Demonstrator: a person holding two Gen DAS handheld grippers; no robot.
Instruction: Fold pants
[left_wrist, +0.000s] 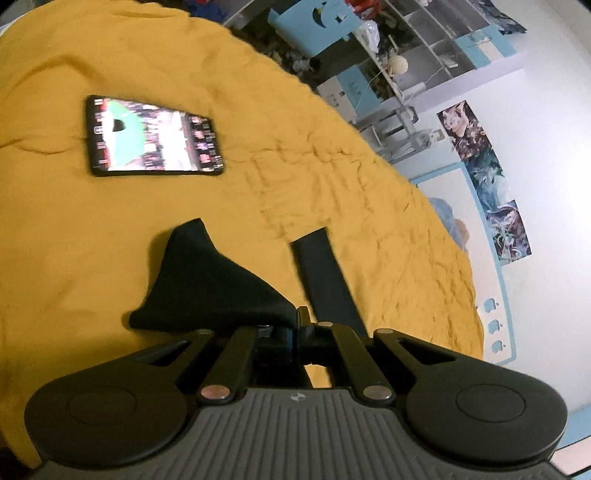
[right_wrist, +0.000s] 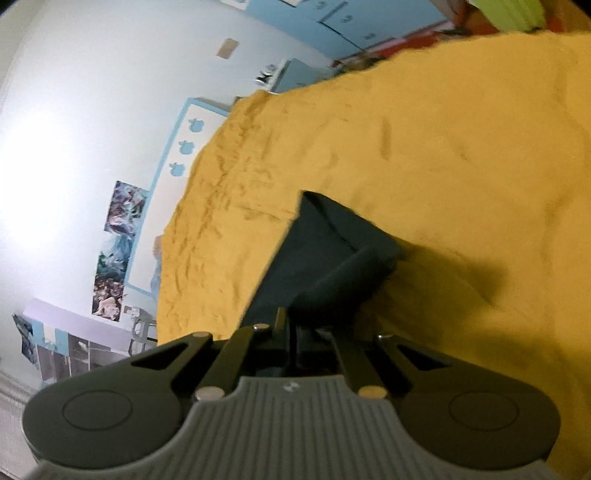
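Two grippers, left gripper (left_wrist: 295, 325) and right gripper (right_wrist: 286, 326), each clench one pair of dark fabric pants (left_wrist: 207, 280) (right_wrist: 332, 254) over a yellow bedsheet (left_wrist: 110, 229) holding one black smartphone (left_wrist: 151, 136).

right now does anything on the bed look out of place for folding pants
Yes: a phone with its screen lit lies flat on the yellow bedspread, beyond the dark pants that the left gripper and right gripper both pinch. It sits apart from the cloth, but on the folding surface.
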